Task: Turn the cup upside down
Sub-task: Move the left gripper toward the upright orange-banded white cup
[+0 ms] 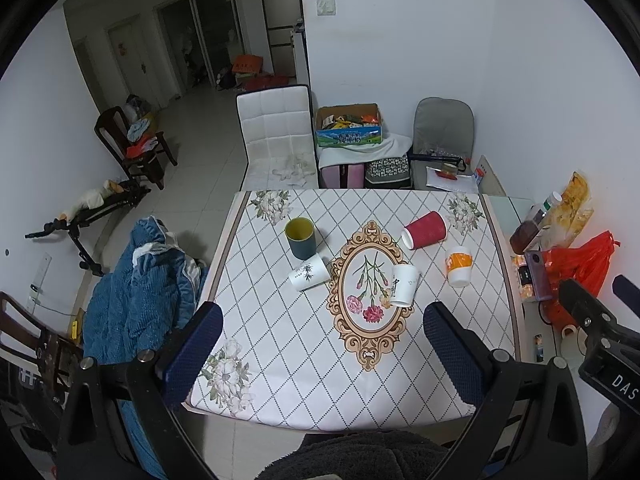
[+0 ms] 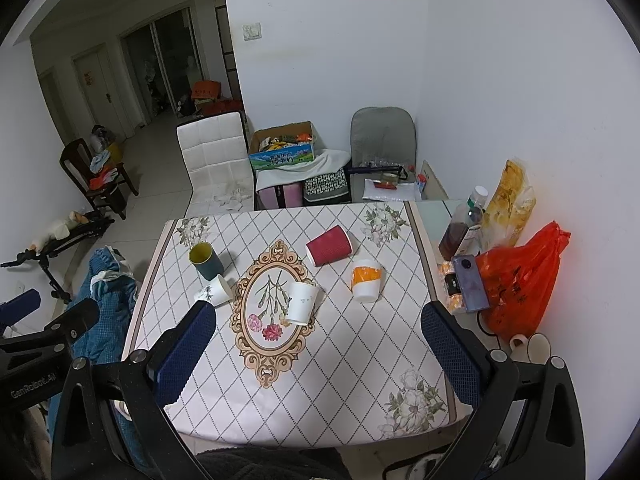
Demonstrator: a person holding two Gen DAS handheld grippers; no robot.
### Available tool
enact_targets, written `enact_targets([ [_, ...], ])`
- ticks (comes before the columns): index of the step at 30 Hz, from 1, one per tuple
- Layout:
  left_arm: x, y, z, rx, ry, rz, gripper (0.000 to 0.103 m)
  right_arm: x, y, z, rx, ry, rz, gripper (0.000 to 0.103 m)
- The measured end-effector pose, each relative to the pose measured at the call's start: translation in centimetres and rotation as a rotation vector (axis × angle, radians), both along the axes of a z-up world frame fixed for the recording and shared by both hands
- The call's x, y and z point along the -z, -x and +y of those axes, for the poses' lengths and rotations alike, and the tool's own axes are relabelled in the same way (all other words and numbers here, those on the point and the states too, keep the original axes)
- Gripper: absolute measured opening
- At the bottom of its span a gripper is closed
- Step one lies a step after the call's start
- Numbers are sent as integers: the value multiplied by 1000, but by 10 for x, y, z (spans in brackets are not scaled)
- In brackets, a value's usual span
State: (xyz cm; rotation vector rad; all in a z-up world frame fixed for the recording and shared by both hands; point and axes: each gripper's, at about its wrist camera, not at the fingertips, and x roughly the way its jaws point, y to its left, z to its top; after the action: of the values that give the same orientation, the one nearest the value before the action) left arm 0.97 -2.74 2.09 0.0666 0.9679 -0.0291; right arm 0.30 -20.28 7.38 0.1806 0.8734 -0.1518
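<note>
Several cups sit on the patterned table (image 1: 304, 360). A dark green cup with a yellow inside (image 1: 301, 238) (image 2: 205, 260) stands upright at the left. A white cup with a leaf print (image 1: 309, 273) (image 2: 214, 291) lies on its side beside it. A red paper cup (image 1: 424, 230) (image 2: 329, 246) lies on its side at the back. A white cup (image 1: 403, 285) (image 2: 302, 303) stands upside down in the middle. An orange-banded white cup (image 1: 458, 266) (image 2: 365, 280) stands upside down at the right. My left gripper (image 1: 322, 320) and right gripper (image 2: 320, 320) are open, empty, above the table's near edge.
A white chair (image 1: 276, 136), a cardboard box (image 1: 348, 126) and a grey chair (image 1: 442, 132) stand behind the table. A red plastic bag (image 2: 516, 280), bottles (image 2: 460, 232) and a phone (image 2: 470, 282) crowd the right side ledge. A blue blanket (image 1: 136, 296) lies left.
</note>
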Motion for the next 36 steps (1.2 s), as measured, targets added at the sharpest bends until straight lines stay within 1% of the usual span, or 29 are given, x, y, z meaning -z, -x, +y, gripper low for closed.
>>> enact_targets([
  [1, 2, -2, -1, -3, 0, 2, 103, 2, -2, 0, 2, -4, 8, 103],
  [4, 27, -13, 1, -9, 5, 33, 103, 19, -6, -2, 13, -11, 38, 103],
  [7, 48, -23, 1, -7, -1, 62, 103, 43, -18, -6, 31, -21, 87, 103],
  [10, 73, -37, -6, -5, -26, 99, 103, 75, -35, -14, 49, -38, 143, 103],
  [12, 91, -49, -11, -1, -31, 133, 103, 103, -45, -22, 57, -51, 181, 103],
  [17, 138, -72, -27, 0, -77, 205, 103, 172, -72, -39, 81, -85, 278, 103],
  [18, 149, -78, -31, 4, -83, 231, 103, 185, -76, -42, 84, -91, 294, 103],
  [22, 187, -98, -42, 4, -115, 298, 103, 233, -93, -53, 92, -89, 352, 103],
  [24, 202, -105, -47, 4, -128, 312, 103, 254, -100, -59, 95, -86, 379, 103],
  [29, 238, -132, -66, 26, -181, 363, 103, 315, -113, -70, 96, -90, 492, 103],
  [36, 277, -175, -110, 117, -271, 388, 103, 390, -115, -82, 116, -115, 639, 103],
])
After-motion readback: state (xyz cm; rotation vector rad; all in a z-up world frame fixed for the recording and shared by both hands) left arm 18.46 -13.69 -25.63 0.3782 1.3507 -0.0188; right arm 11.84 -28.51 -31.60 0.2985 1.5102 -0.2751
